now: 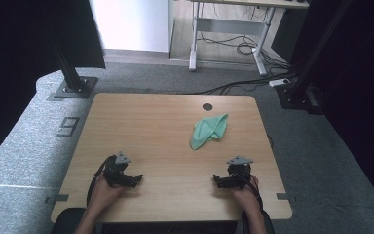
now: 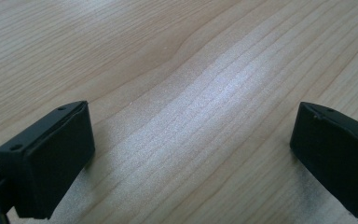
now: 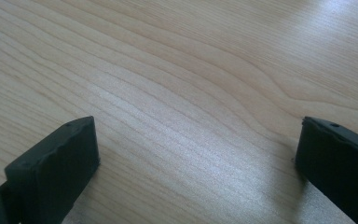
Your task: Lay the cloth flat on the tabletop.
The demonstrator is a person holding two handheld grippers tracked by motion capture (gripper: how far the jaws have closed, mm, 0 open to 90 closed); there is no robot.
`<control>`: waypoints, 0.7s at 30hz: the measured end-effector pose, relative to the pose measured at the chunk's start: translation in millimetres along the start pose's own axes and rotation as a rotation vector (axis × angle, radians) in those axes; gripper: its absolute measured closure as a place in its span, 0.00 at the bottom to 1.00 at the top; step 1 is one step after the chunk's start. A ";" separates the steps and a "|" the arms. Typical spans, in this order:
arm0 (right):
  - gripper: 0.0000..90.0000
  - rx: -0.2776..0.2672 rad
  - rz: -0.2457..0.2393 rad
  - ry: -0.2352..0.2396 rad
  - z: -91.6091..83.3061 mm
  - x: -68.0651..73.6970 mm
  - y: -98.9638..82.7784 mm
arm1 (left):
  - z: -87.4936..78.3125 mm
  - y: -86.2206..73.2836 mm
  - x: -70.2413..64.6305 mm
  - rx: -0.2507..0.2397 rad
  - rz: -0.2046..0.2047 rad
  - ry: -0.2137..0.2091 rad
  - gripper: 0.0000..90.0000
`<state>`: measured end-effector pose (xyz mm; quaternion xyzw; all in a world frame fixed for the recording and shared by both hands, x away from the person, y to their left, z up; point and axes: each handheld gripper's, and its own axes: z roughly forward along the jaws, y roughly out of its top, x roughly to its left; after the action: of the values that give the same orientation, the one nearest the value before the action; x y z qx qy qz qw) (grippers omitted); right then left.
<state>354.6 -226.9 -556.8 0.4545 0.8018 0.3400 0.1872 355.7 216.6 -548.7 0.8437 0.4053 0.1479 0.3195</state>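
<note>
A crumpled green cloth (image 1: 208, 130) lies on the wooden table (image 1: 146, 122), right of centre and toward the far edge. My left gripper (image 1: 135, 180) rests low over the near left part of the table, its jaws pointing right. In the left gripper view its jaws (image 2: 191, 144) stand wide open over bare wood. My right gripper (image 1: 217, 180) sits at the near right, jaws pointing left, well short of the cloth. Its own view has the right gripper (image 3: 196, 154) wide open with nothing between the jaws.
A dark round cable hole (image 1: 207, 107) sits near the table's far edge. Black stand posts (image 1: 70, 73) rise beyond the far corners. A desk frame with cables (image 1: 229, 39) stands farther back on the floor.
</note>
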 end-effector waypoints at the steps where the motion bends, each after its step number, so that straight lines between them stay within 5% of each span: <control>1: 0.00 0.000 0.000 0.000 0.0 0.0 0.0 | 0.1 0.1 0.0 0.000 0.001 0.000 0.00; 21: 0.00 -0.001 -0.009 0.011 0.7 -0.3 0.9 | 2.4 2.9 -0.8 0.002 -0.012 0.012 0.00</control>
<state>355.8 -226.6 -556.7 0.4490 0.8047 0.3420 0.1842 358.2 213.6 -548.6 0.8406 0.4124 0.1505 0.3174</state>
